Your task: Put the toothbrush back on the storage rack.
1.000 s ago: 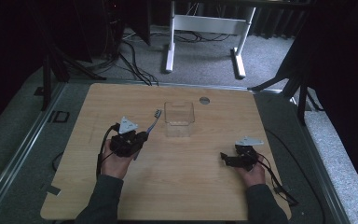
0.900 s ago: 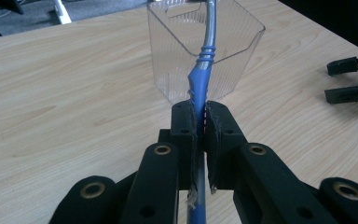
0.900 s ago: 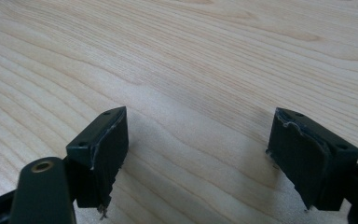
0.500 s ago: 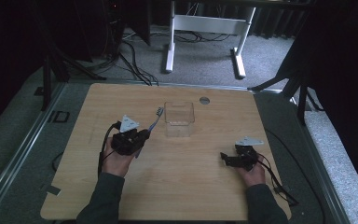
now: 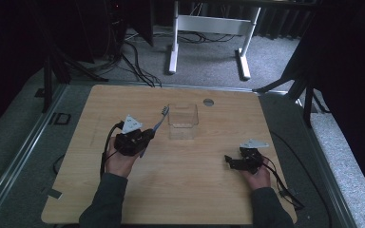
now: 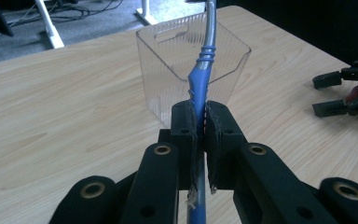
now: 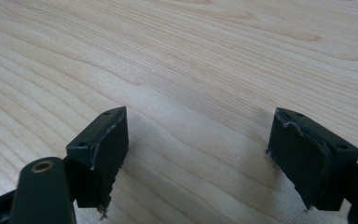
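Toothbrush, blue handle with grey neck: clamped between the jaws of the left gripper, raised off the wooden table, head tilted toward the near left rim of a clear ribbed plastic container. Right gripper: jaws spread wide, holding nothing, low over bare tabletop, well apart from the container.
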Tool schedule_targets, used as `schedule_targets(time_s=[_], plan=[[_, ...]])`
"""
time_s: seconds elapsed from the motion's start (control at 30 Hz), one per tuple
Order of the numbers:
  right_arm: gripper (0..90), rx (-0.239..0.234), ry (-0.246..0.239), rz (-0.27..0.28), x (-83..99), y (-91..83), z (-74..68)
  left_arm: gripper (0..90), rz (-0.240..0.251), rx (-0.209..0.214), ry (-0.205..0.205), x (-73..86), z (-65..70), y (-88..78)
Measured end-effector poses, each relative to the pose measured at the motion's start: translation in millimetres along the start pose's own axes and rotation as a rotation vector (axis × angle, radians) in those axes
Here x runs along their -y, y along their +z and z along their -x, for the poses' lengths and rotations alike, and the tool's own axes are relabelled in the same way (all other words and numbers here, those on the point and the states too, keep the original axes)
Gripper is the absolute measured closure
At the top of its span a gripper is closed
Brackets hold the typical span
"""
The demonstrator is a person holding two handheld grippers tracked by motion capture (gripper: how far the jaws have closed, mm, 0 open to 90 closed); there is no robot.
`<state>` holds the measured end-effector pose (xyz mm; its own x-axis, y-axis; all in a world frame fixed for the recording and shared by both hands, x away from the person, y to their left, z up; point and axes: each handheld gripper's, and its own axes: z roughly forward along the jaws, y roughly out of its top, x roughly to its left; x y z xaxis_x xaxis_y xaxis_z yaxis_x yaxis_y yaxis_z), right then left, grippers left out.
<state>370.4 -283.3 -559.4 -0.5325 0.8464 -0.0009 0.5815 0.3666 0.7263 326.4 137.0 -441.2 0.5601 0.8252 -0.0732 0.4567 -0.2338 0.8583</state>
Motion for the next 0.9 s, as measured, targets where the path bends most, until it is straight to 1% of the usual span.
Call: schedule_targets(time_s=[0.13, 0.37, 0.57, 0.63, 0.9], plan=[[19.6, 0.000, 0.000, 0.001, 0.0, 0.0, 0.0, 82.4, 0.022, 0.025, 0.005, -1.7, -0.7, 0.2], [19.6, 0.000, 0.001, 0.000, -0.1, 0.0, 0.0, 82.4, 0.036, 0.037, 0.029, -4.0, -0.4, 2.6], [19.6, 0.000, 0.002, 0.001, -0.1, 0.1, -0.1, 82.4, 0.046, 0.045, 0.031, -6.1, 0.0, 4.0], [19.6, 0.000, 0.002, 0.000, 0.0, 0.0, -0.1, 82.4, 0.055, 0.054, 0.032, -7.3, 0.5, 4.8], [19.6, 0.000, 0.002, 0.000, 0.0, 0.0, -0.1, 82.4, 0.076, 0.071, 0.020, -9.2, 0.9, 8.0]])
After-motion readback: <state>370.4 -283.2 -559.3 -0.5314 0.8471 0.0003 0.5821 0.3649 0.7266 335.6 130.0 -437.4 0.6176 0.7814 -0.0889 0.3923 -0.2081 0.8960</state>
